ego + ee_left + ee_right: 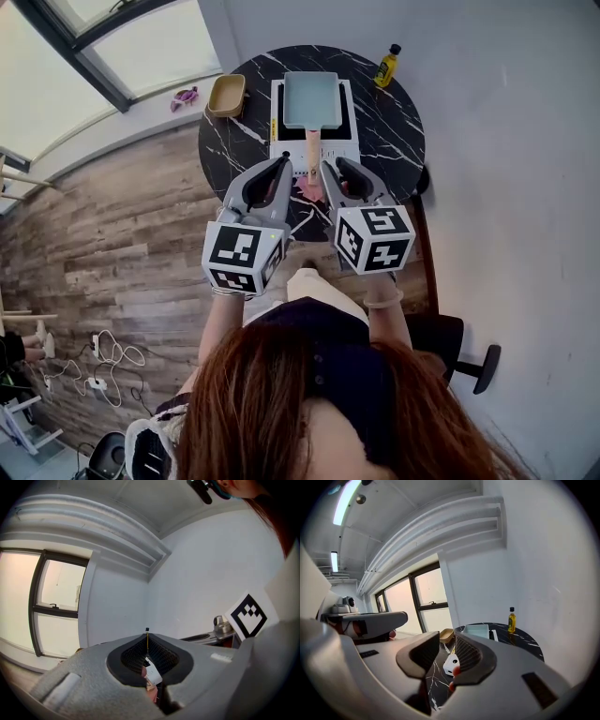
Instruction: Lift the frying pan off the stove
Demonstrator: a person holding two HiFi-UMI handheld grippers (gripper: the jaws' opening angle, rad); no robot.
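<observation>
A pale blue rectangular frying pan (311, 99) with a wooden handle (312, 150) sits on a white stove (279, 117) on the round black marble table (398, 131). The handle points toward me. In the head view my left gripper (283, 167) hangs just left of the handle's end, and my right gripper (330, 171) just right of it; neither touches it. The left gripper (146, 653) is shut and empty, aimed up at the wall. The right gripper (443, 656) is open with nothing between its pads; beyond it lie the stove (451, 663) and the pan (477, 631).
A yellow bottle (386, 67) stands at the table's far right edge and a tan bowl (226, 95) at its far left. A small pink thing (306, 191) lies on the table between the grippers. A dark chair (452, 339) stands to my right on the wood floor.
</observation>
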